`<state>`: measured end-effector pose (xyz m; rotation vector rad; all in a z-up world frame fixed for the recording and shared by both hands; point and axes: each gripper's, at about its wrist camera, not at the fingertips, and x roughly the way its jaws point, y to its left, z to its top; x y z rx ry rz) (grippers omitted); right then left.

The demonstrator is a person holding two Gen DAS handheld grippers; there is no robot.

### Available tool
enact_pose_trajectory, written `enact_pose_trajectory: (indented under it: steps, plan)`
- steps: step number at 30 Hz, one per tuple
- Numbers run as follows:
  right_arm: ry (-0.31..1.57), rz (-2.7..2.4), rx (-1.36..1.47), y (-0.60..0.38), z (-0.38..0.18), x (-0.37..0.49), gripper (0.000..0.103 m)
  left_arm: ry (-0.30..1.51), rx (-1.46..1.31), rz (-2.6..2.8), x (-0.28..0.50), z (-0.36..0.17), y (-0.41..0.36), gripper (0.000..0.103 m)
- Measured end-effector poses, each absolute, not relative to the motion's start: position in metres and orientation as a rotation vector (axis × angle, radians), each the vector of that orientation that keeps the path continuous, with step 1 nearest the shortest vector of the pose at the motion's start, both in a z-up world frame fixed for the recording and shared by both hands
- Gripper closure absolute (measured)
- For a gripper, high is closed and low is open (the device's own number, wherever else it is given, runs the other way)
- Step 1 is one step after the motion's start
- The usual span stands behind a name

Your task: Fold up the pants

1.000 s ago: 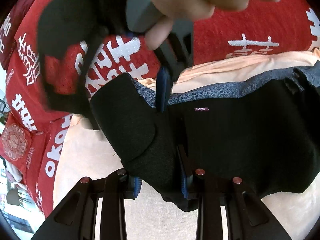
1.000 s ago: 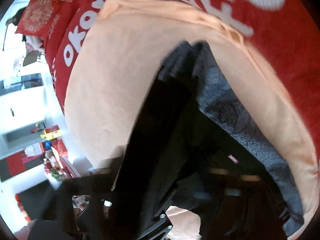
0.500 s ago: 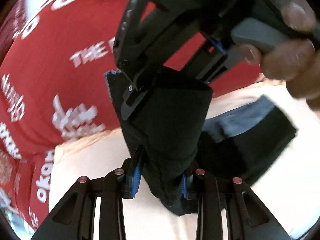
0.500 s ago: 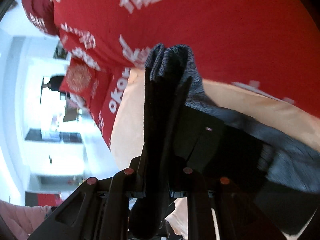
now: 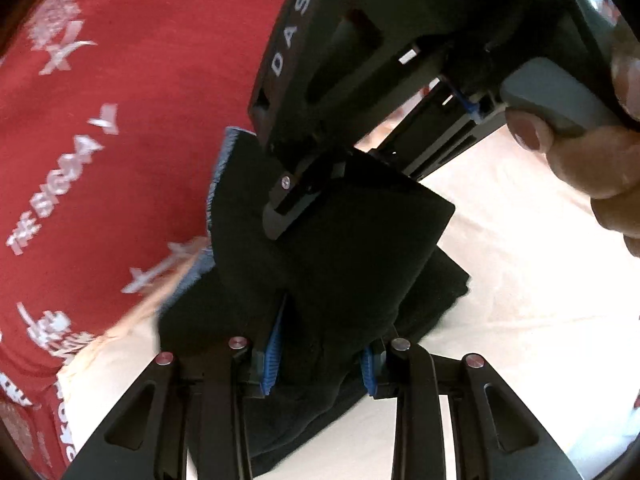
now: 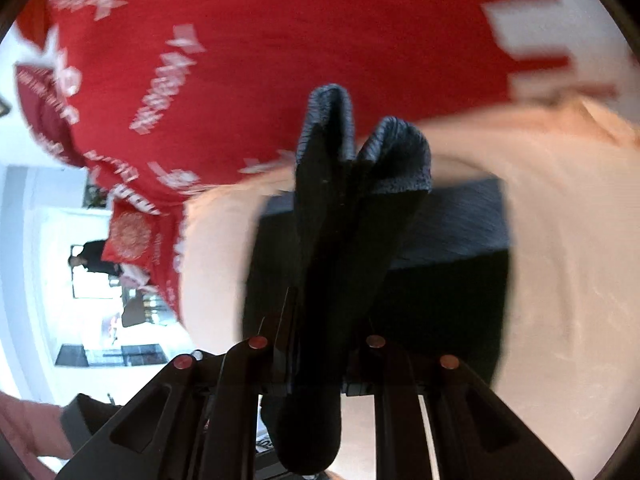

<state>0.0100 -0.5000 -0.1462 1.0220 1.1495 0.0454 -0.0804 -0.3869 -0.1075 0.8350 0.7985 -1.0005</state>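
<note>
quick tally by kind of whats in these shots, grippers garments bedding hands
grippers: 2, left gripper, right gripper
garments: 1, black pants
bedding: 2, red printed cover, peach sheet
hands: 1, hand on the right gripper's handle
total: 6

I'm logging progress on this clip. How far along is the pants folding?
Done: the black pants already look doubled over, with layers stacked. In hand: the left tool and right tool both pinch the cloth, one end lifted off the peach sheet. Left: lay that end down over the rest and let go.
</note>
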Motion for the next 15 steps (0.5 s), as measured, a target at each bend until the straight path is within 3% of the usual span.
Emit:
enact_pose_trajectory:
  steps: [2,5,7,9,11,15]
  plan:
    - [1.177,0.008,1.048,-0.511,-0.174,0.0,0.086,0.827,0.865,-0.999,-0.086,-0.126,-0.398,0.071]
    - [1.219,-0.032,1.063,-0.51,-0.201,-0.007,0.077,0.867,0.91,-0.995,-0.09,-0.143,-0.402,0.071]
    - [1.211,-0.054,1.053,-0.509,-0.2,-0.013,0.076,0.906,0.905,-0.996,-0.087,-0.141,-0.393,0.045]
    - [1.219,-0.092,1.04,-0.509,-0.194,-0.019,0.076,0.94,0.868,-0.991,-0.078,-0.131,-0.378,0.032]
    - [1.23,-0.145,1.016,-0.511,-0.187,-0.029,0.075,0.969,0.834,-0.997,-0.073,-0.118,-0.362,0.032]
    - [1.254,-0.246,0.981,-0.517,-0.174,-0.053,0.063,0.979,0.78,-0.881,-0.044,-0.101,-0.329,0.032]
